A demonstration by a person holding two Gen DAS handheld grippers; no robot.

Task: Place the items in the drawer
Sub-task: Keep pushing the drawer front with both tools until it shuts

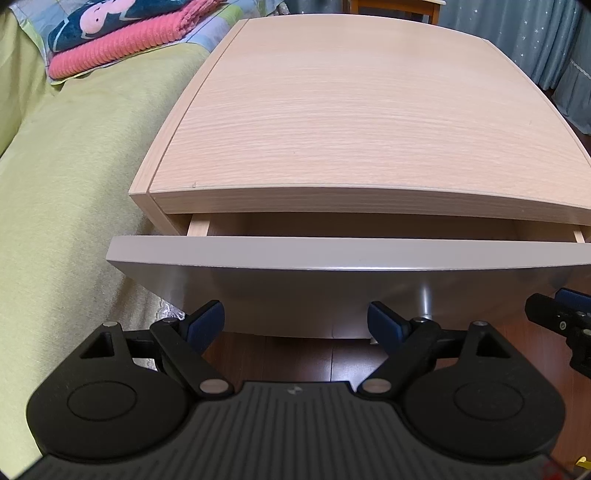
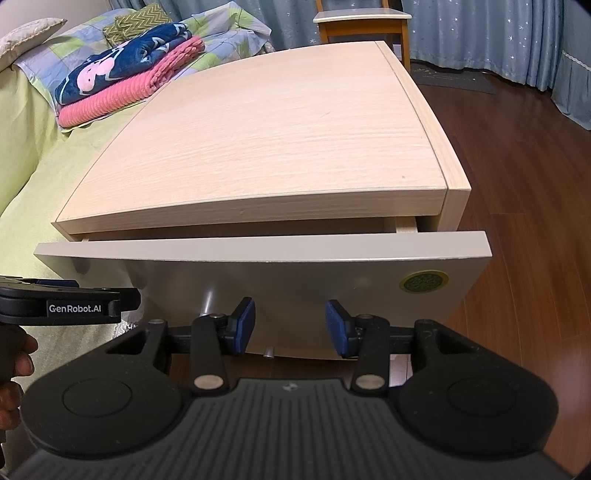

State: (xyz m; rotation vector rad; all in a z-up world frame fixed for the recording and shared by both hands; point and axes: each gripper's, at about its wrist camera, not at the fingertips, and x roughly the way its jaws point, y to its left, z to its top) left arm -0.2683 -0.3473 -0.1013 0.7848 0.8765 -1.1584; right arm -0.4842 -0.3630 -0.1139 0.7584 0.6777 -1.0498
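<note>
At the far left lies the bed (image 1: 66, 177), covered in a yellow-green spread, with a stack of folded blankets (image 2: 125, 85) on it — a pink ribbed one under a dark blue one with a pink print. A quilted patchwork cover (image 2: 221, 26) lies behind the stack.

Just beside the bed stands the nightstand (image 1: 351, 110), pale wood grain, its tabletop bare. The drawer (image 1: 332, 251) under the top is pulled out a little way; a narrow gap shows light wood inside, and its contents cannot be made out. The drawer front is a smooth grey-beige panel with a metal handle (image 1: 426, 301) low on it and a round green sticker (image 2: 424, 282) near its right corner.

The left gripper (image 1: 295, 323) hovers in front of the lower part of the drawer front, its fingers (image 1: 205, 325) spread wide with nothing between the blue pads. In the right wrist view its black body, marked with white lettering, shows at the left edge, with a hand (image 2: 14, 365) gripping below it.

The right gripper (image 2: 290, 326) sits further right, also facing the drawer front, close to its lower edge — its fingers (image 2: 243, 325) are spread as well, less widely, and hold nothing. The handle's post shows just left of its left finger.

To the right is dark wooden floor (image 2: 517, 184). Behind the nightstand stands a wooden chair (image 2: 362, 22) against blue-grey curtains (image 2: 480, 33) dotted with small stars.
</note>
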